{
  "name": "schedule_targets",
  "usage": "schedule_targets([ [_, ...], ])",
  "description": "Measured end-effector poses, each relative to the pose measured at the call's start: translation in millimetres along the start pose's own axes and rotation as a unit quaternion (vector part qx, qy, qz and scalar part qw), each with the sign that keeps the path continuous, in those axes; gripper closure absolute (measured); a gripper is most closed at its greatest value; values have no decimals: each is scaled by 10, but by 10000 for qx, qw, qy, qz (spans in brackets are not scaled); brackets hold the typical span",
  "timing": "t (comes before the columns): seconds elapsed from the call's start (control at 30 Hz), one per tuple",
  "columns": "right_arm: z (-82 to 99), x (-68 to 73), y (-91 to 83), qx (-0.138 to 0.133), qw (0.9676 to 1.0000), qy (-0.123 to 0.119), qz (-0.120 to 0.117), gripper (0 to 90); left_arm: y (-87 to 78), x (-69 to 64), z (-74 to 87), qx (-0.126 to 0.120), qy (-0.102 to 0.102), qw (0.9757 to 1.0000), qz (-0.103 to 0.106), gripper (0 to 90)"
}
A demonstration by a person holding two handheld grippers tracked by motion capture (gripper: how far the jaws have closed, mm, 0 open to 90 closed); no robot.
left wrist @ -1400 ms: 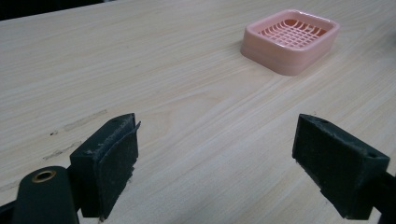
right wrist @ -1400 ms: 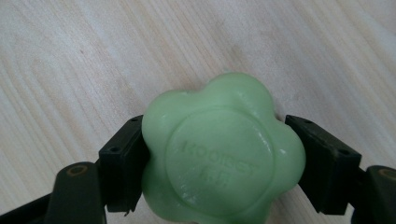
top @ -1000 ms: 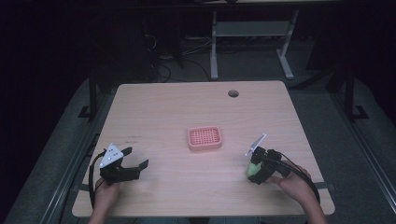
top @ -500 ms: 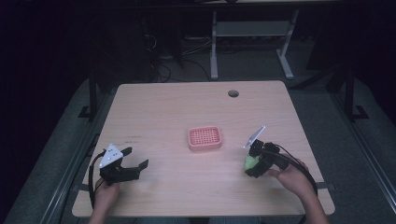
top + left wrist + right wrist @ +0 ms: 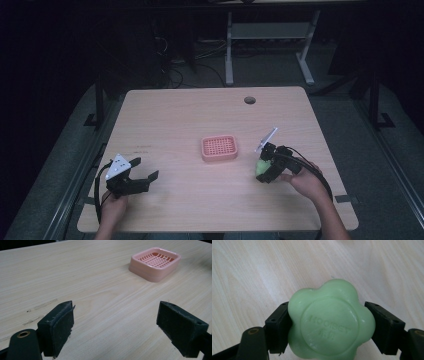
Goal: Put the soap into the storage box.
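A pink slotted soap dish sits in the middle of the wooden table; it also lies at the upper right in the left gripper view. My right gripper is to the right of the dish, shut on a green flower-shaped soap. In the right gripper view the soap is clamped between both jaws just above the tabletop. At the front left my left gripper rests open, with bare wood between its pads.
A round cable hole sits near the table's far edge. Metal frame legs stand on the dark floor behind the table. Faint scuff marks lie on the wood ahead of the left gripper.
My right gripper with the green soap has moved slightly left, toward the pink dish. The left gripper has stayed put.
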State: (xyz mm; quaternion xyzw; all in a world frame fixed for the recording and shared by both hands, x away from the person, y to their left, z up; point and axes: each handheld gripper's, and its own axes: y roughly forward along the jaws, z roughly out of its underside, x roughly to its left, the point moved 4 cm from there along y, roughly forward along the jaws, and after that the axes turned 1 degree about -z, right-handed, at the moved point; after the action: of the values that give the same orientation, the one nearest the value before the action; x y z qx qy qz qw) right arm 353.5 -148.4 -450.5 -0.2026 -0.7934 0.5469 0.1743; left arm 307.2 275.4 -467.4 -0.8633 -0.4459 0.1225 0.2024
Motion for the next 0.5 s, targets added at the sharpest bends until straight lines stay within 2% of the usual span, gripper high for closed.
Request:
schedule_targets([
  [0.1, -55, -24, -10, -16, 10000, 7, -13, 262, -4, 3, 0, 6, 9, 10000, -4, 140],
  [0.5, -321, -56, -49, -8, 9998, -217, -18, 262, 2, -5, 2, -5, -14, 10000, 11, 140],
])
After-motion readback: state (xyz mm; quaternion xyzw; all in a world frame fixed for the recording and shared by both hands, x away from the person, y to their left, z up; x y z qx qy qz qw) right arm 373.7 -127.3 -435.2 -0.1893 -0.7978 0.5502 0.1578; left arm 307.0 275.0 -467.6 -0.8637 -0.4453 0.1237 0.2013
